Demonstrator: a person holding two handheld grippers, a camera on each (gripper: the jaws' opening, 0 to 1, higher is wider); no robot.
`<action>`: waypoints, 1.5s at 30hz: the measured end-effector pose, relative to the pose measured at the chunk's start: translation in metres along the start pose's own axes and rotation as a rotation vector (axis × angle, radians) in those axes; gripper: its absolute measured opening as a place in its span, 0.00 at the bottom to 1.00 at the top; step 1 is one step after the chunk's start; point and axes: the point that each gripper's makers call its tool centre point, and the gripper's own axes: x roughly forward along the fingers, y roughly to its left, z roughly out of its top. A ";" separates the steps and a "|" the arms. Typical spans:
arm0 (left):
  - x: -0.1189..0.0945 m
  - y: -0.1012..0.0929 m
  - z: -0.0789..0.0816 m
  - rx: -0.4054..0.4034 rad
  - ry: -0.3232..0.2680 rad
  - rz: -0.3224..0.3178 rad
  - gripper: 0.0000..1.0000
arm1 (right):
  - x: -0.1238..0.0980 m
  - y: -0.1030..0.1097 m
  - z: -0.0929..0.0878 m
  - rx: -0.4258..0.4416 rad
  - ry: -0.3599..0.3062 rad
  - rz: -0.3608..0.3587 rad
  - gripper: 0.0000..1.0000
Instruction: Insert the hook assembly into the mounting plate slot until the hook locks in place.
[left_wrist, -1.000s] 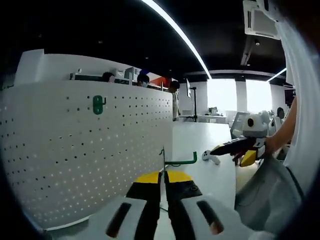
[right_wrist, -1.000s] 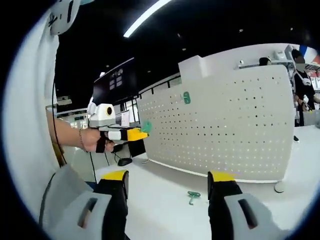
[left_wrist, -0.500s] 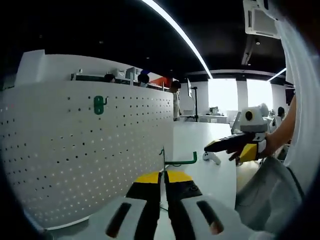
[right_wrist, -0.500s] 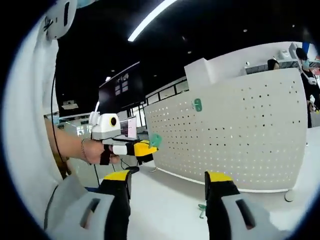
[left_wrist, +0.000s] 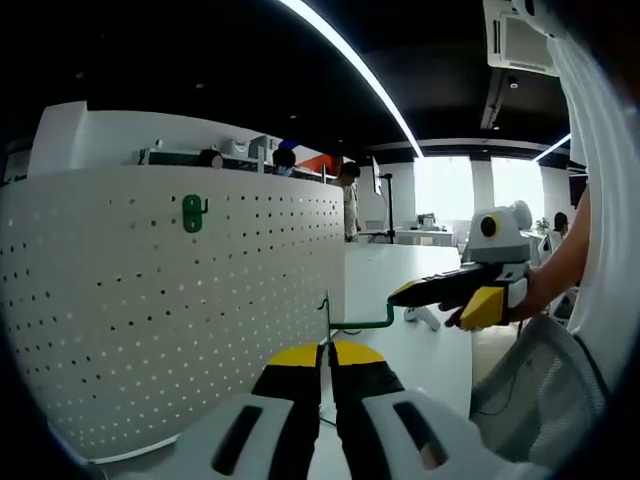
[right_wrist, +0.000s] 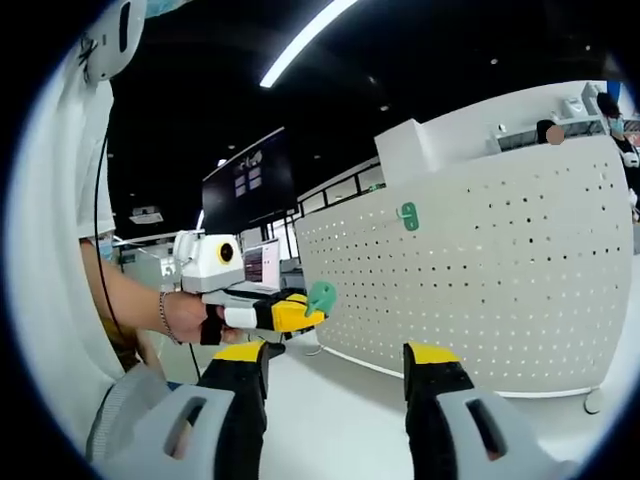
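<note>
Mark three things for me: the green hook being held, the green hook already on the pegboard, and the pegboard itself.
held green hook (left_wrist: 362, 323), left gripper view, on its horizontal rod.
mounted green hook (right_wrist: 408, 214), right gripper view, on its plate.
pegboard (right_wrist: 500, 270), right gripper view, on its perforated face.

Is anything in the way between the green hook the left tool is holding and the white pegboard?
Nothing visible. The left tool holds the green hook in open air beside the pegboard. The right tool sits on the hook's far side.
</note>
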 end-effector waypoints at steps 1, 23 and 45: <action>0.000 0.000 0.000 -0.003 -0.002 0.001 0.03 | 0.002 0.001 0.001 0.000 -0.003 0.003 0.52; 0.000 -0.003 0.004 0.004 -0.006 0.001 0.03 | 0.032 0.015 0.010 0.035 -0.038 0.049 0.48; -0.004 -0.004 0.006 0.012 -0.013 0.011 0.03 | 0.053 0.025 0.015 0.063 -0.048 0.076 0.43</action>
